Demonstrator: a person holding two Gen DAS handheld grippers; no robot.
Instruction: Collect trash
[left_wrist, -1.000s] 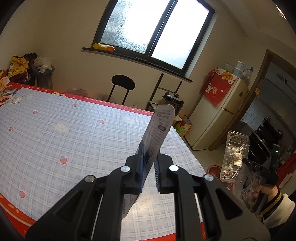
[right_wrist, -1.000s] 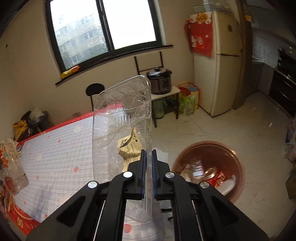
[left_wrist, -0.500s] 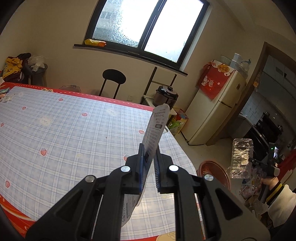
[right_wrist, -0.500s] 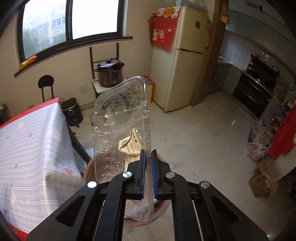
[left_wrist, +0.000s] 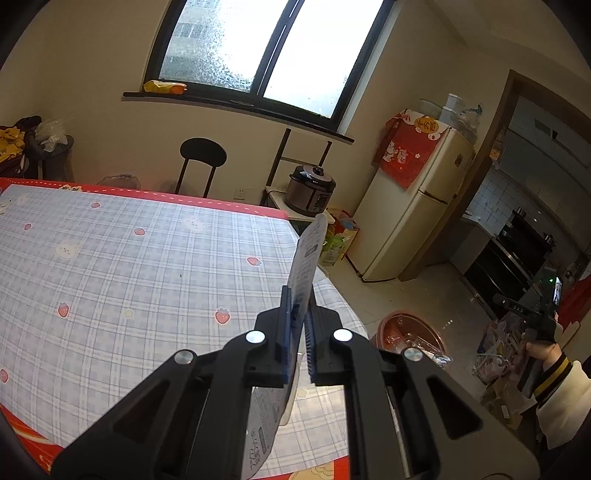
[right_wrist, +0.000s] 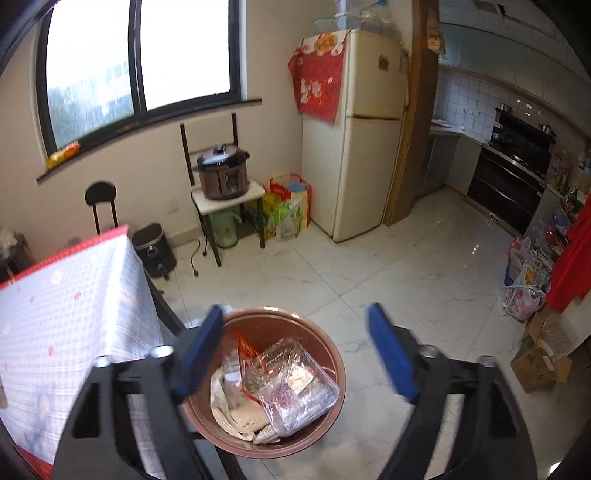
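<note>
My left gripper (left_wrist: 297, 325) is shut on a flat printed wrapper (left_wrist: 308, 258) that stands up between its fingers above the checked tablecloth (left_wrist: 129, 280). My right gripper (right_wrist: 295, 350) is open and empty, right above a brown round trash bin (right_wrist: 325, 424) on the floor. A clear plastic clamshell container (right_wrist: 295, 384) lies in the bin on top of other wrappers. The bin also shows in the left wrist view (left_wrist: 402, 328), beyond the table's right edge, with the right gripper (left_wrist: 532, 314) to its right.
A fridge (right_wrist: 358, 147), a pressure cooker (right_wrist: 221, 177) on a small stand, an air fryer (right_wrist: 153, 251) and a black stool (left_wrist: 201, 162) stand along the wall. Bags and boxes (right_wrist: 532, 295) lie at the right. The table edge (right_wrist: 129, 295) is left of the bin.
My right gripper swung from the table to over the bin, opened and let go of the clear container, which now lies in the bin. My left gripper keeps its wrapper and shifted slightly right.
</note>
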